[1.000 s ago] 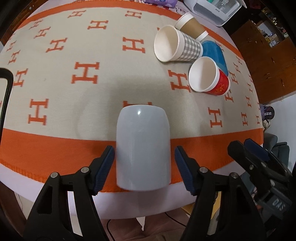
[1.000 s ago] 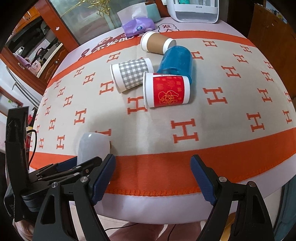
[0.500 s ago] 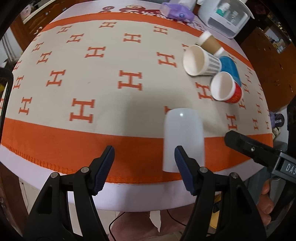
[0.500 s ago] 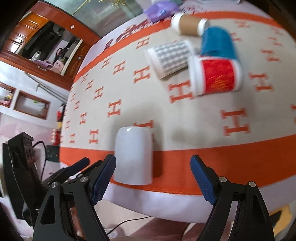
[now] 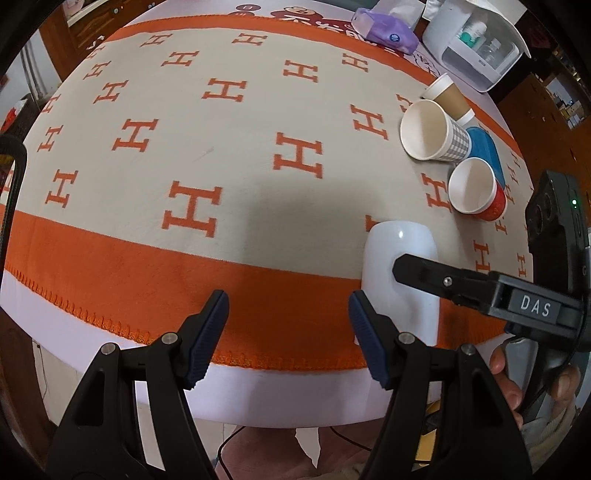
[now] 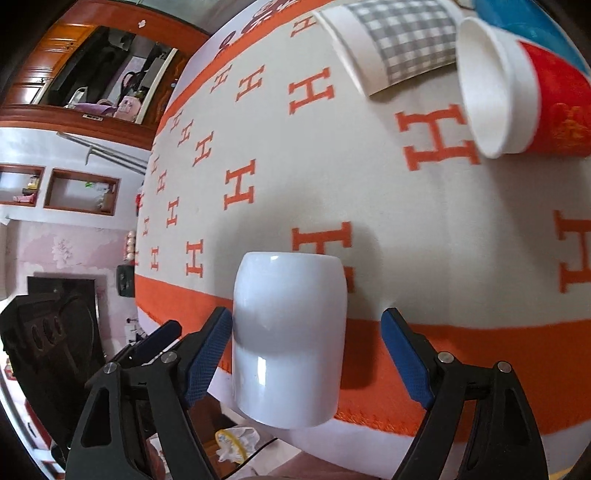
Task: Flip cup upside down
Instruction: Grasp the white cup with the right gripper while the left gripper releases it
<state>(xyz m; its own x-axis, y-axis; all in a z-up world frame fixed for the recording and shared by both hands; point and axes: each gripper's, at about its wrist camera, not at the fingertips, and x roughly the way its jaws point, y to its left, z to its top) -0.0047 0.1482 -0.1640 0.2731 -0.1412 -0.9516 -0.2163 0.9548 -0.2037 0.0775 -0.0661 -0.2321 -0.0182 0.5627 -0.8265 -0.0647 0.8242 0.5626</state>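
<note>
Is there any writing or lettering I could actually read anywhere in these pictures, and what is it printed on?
"DAS": white letters on a small plate on the right gripper, seen from the left wrist camera.
"H": an orange letter repeated all over the tablecloth.
Gold emblem on the red paper cup: too blurred to read.
Round mark on the purple tissue pack: too small to read.
Red print on the table's far edge: unreadable.

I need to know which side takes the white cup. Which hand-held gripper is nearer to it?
Right. The right hand-held gripper is open with the white cup between its fingers. The left hand-held gripper is open with the cup off to its right.
</note>
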